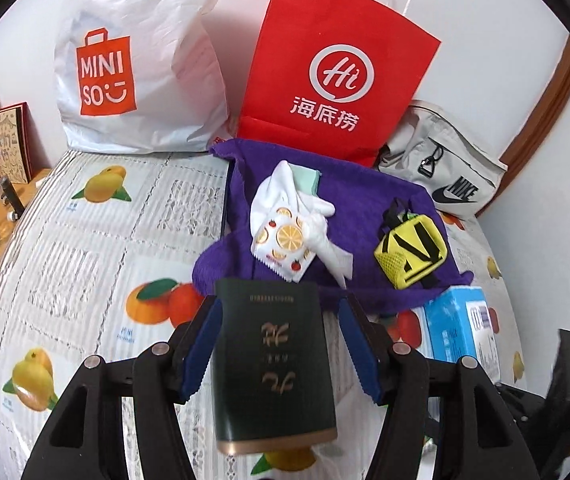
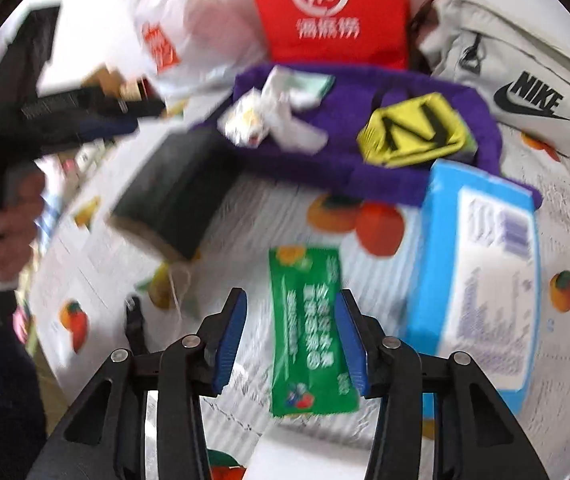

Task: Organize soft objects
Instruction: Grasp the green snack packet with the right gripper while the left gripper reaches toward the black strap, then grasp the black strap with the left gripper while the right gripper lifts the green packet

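Dark green, gold-edged pack (image 1: 273, 364) sits between the left tongs (image 1: 279, 344), pads spread either side of it, whether they pinch it I cannot tell. Right tongs (image 2: 291, 340) stand apart around a green sachet (image 2: 311, 332) on the fruit-print bench (image 1: 85, 240). Beyond, the purple towel (image 1: 365, 196) carries a white sock (image 1: 285, 196) and a yellow pouch (image 1: 409, 252); a blue box (image 2: 481, 280) lies just beside.

Both wrist views face the purple towel (image 1: 365, 208) closely, overlapping
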### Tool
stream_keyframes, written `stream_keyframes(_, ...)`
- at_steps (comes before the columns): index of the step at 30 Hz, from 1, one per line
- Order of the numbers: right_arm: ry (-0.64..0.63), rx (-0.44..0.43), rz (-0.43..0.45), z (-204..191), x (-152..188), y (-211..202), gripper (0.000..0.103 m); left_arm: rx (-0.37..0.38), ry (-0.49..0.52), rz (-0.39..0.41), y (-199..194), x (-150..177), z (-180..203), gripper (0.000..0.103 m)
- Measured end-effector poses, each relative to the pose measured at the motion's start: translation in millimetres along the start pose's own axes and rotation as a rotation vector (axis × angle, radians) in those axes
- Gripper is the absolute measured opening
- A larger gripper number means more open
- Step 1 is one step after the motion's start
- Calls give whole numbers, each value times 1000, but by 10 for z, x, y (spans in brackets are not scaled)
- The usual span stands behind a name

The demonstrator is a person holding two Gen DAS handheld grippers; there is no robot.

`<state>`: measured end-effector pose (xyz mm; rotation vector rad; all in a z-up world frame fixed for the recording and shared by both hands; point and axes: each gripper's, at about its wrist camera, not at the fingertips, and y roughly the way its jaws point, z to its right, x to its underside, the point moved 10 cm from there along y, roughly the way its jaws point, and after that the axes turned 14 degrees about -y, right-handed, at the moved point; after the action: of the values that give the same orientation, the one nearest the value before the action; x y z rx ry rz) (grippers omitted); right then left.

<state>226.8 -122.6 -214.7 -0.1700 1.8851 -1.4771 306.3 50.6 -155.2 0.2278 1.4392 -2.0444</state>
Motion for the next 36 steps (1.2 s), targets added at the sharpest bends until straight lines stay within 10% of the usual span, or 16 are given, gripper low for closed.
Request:
stream_keyframes(14,-20,224,-181,66,111,392,54,99,0,-17,-105,243,-211,58)
stream_keyframes(21,40,148,-126,24,81,322,19,106,-18,-22,-178,348,-380,58)
stream_keyframes(36,96,140,68,-107,176,-345,18,6,-20,-72,-269,923,-701,58)
